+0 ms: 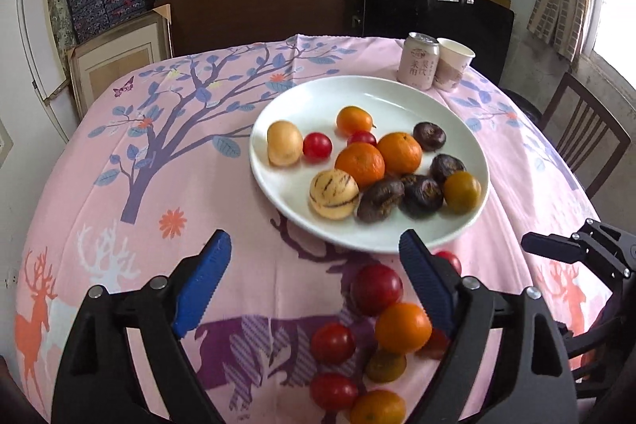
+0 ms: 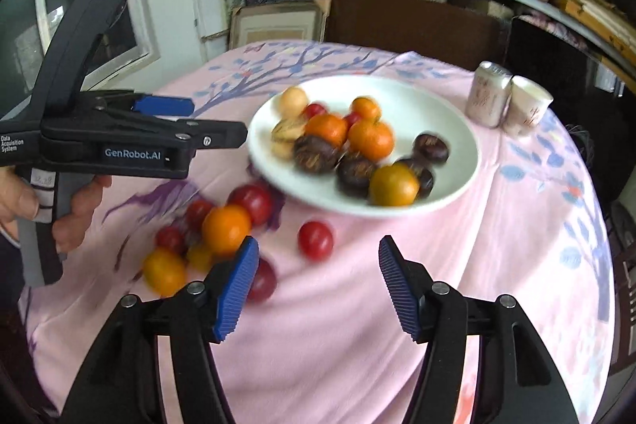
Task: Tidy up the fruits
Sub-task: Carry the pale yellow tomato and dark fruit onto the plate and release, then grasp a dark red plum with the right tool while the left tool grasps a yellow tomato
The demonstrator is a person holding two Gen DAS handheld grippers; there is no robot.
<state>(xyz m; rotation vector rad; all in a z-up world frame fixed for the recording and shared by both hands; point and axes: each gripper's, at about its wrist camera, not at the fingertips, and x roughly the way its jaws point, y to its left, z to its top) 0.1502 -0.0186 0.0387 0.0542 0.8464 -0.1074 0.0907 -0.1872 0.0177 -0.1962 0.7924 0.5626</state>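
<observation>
both tools, left tool (image 1: 314, 257) and right tool (image 2: 318, 261), spread apart and unladen above loose fruits (image 1: 402, 327) beside plate (image 1: 302, 181)

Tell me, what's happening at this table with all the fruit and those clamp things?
A person holds a two-fingered tool in each hand and is sorting fruit onto a white plate. The plate already carries oranges, dark chestnut-like pieces and small tomatoes. A loose pile of tomatoes and oranges sits on the pink tablecloth. The left tool and right tool are both open and hold nothing. A can and paper cup stand behind the plate.
</observation>
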